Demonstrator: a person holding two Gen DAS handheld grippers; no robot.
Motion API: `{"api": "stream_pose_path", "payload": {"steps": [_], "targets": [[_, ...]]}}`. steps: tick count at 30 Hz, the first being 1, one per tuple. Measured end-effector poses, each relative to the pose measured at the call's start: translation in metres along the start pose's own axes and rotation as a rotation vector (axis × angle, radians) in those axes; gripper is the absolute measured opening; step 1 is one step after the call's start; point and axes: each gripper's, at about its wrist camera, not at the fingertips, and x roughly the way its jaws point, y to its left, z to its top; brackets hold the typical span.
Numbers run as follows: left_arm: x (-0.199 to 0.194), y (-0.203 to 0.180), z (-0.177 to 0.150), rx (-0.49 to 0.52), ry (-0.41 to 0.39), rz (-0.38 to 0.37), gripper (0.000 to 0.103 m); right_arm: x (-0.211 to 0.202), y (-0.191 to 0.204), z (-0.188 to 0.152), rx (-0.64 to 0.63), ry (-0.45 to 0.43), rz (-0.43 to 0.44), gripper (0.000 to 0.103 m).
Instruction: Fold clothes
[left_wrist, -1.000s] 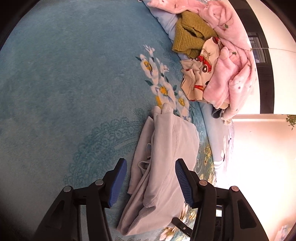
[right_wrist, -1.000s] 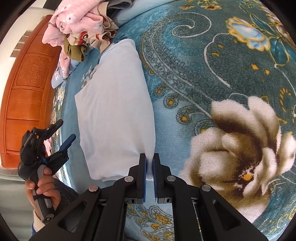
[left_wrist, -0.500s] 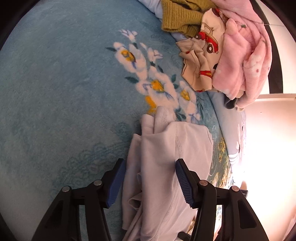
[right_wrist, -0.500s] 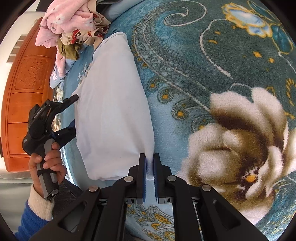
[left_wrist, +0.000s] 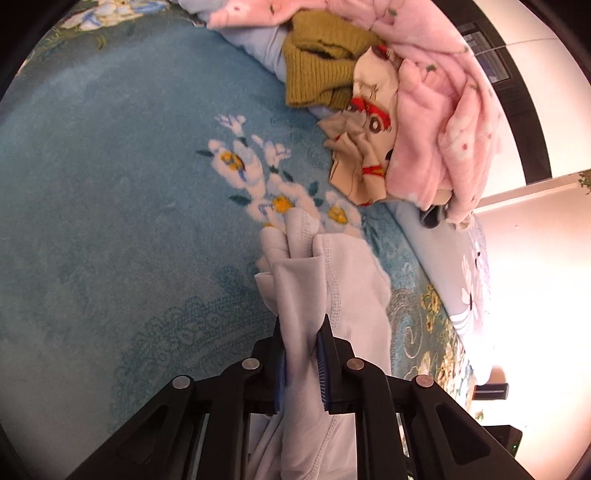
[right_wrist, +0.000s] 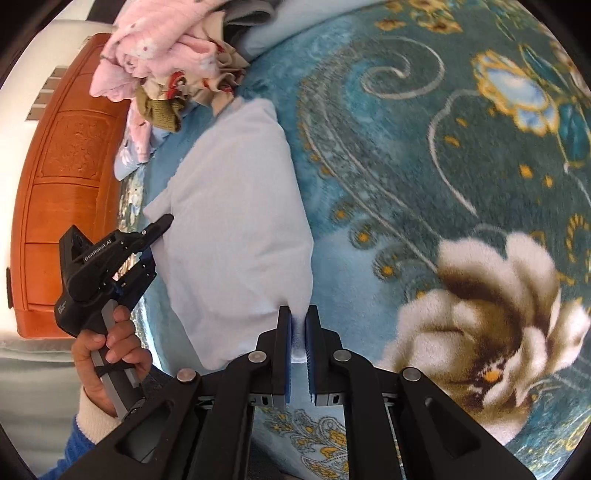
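Grippers both pinch the pale shirt (right_wrist: 236, 229) on the blue blanket (right_wrist: 424, 155): left gripper (left_wrist: 301, 354) clamps a bunched edge, right gripper (right_wrist: 298, 332) a corner.

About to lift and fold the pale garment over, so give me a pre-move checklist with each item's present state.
1. Left gripper shut on the pale garment: ok, bunched fabric sits between its pads.
2. Right gripper shut on the garment's corner: ok, cloth shows between the nearly closed fingers.
3. Garment lying flat between the grips: not ok, the left end is bunched in folds.
4. Garment apart from the laundry pile: ok in the left view; in the right view its far tip nears the pile, cannot tell.
5. Blanket beside the garment free for laying down: ok.
6. Layers caught equally: cannot tell.
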Motion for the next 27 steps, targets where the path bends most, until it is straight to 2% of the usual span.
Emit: {"api": "stream_pose_path", "payload": {"steps": [4, 6, 8, 10, 13, 14, 16, 18, 22, 24, 25, 27], "targets": [[-0.059, 0.012, -0.006, -0.079, -0.113, -0.050, 0.015, -0.032, 0.039, 0.036, -0.160, -0.029, 0.059, 0.007], [-0.069, 0.018, -0.015, -0.083, -0.134, -0.048, 0.016, -0.045, 0.059, 0.054, -0.266, -0.042, 0.066, 0.007], [-0.057, 0.026, -0.024, -0.075, -0.084, -0.009, 0.018, -0.043, 0.073, 0.070, -0.367, -0.031, 0.028, 0.007], [-0.034, 0.037, -0.035, -0.100, 0.008, 0.042, 0.018, -0.029, 0.071, 0.085, -0.403, 0.013, -0.022, 0.007], [-0.010, 0.050, -0.048, -0.150, 0.125, 0.096, 0.019, -0.003, 0.046, 0.098, -0.350, 0.068, -0.130, 0.005], [-0.011, 0.050, -0.046, -0.159, 0.125, 0.086, 0.020, 0.001, 0.035, 0.100, -0.326, 0.067, -0.155, 0.005], [-0.018, 0.049, -0.042, -0.155, 0.105, 0.092, 0.028, 0.000, 0.009, 0.101, -0.241, 0.048, -0.173, 0.005], [-0.029, 0.050, -0.038, -0.141, 0.071, 0.110, 0.045, -0.007, -0.007, 0.096, -0.185, 0.018, -0.168, 0.005], [-0.040, 0.058, -0.027, -0.164, 0.009, 0.134, 0.054, -0.019, -0.026, 0.066, -0.112, -0.027, -0.103, 0.008], [-0.037, 0.063, -0.015, -0.177, -0.005, 0.155, 0.055, -0.019, -0.035, 0.046, -0.052, -0.041, -0.044, 0.022], [-0.033, 0.065, -0.009, -0.178, -0.007, 0.167, 0.055, -0.015, -0.041, 0.036, -0.017, -0.045, -0.011, 0.033], [-0.024, 0.068, 0.001, -0.178, 0.012, 0.183, 0.055, -0.006, -0.050, 0.019, 0.056, -0.059, 0.057, 0.035]]}}
